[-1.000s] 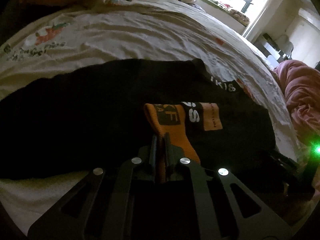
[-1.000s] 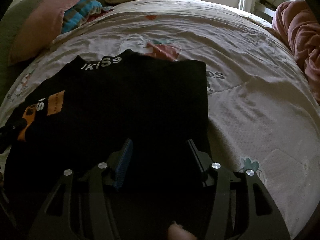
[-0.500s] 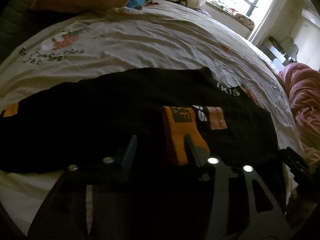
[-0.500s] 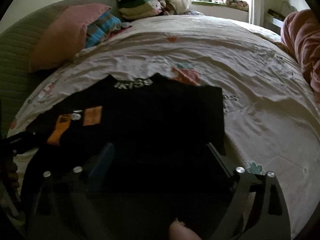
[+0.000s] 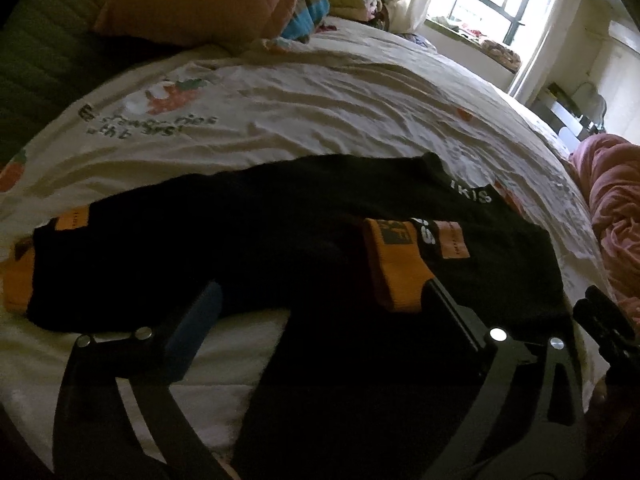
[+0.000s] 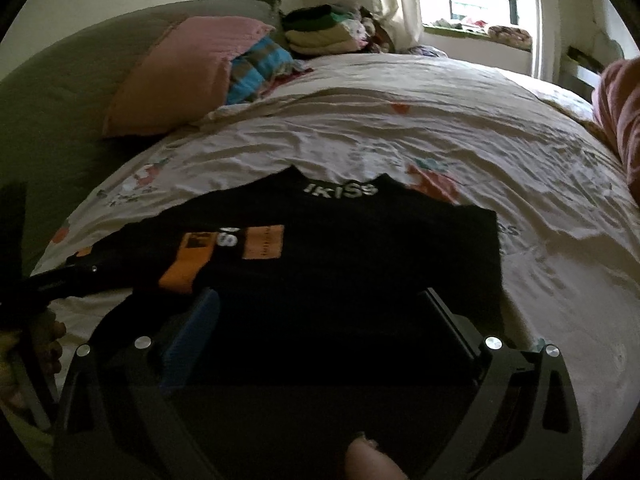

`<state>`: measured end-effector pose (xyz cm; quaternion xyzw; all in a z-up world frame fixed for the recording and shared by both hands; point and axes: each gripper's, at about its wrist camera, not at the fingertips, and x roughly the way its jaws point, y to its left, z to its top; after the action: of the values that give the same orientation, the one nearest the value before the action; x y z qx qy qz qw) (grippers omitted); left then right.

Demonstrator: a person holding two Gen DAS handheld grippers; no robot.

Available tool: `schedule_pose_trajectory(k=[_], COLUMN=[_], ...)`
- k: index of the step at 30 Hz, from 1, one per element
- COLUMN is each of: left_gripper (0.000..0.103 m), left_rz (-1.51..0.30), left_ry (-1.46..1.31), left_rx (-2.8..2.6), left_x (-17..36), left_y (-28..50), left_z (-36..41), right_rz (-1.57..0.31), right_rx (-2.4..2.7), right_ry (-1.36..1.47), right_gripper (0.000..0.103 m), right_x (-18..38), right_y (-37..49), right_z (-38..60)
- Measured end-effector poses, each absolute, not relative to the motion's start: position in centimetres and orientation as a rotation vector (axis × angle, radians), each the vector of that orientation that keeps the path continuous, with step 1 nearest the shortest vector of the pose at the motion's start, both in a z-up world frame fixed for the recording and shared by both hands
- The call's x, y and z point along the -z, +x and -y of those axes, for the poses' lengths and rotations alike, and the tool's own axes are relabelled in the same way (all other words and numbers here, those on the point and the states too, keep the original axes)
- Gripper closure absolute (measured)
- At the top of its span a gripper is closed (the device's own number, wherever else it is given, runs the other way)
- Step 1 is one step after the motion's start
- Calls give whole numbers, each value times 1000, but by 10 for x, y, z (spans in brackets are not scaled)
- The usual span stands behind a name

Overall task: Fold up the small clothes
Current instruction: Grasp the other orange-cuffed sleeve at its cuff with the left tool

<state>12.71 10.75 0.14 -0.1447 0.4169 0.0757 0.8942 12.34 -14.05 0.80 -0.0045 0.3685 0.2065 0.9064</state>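
Black garment [image 5: 248, 240] flat on bed sheet [image 5: 320, 100], orange-cuffed sleeve [image 5: 394, 268] folded across it; left gripper [image 5: 320, 300] jaws opening, empty; right gripper [image 6: 320, 300] opening, apparently clear of cloth

Black top [image 6: 360, 248] lying flat on the bed [image 6: 400, 140], just beyond the tips of the right hand-held gripper [image 6: 320, 300]. White "ikiss" lettering at the neckline, farthest from the fingers. One sleeve folded across the chest, its orange cuff [image 5: 394, 276] close before the left hand-held gripper [image 5: 320, 296]. Other orange cuff [image 5: 18, 284] stretched out far to that gripper's left.
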Motion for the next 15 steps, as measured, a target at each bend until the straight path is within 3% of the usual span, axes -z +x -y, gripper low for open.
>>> schedule_pose_trajectory(k=[15], left_gripper=[10], left_rz=[-824], left_ry=[-355], left_rx=[-332], left_x=[-8], left_y=[87], left_z=[-171], right_rz=[-713], right_rx=[-541], right_ry=[-91], right_gripper=[5], right_x=[-25], right_y=[106], right_z=[71])
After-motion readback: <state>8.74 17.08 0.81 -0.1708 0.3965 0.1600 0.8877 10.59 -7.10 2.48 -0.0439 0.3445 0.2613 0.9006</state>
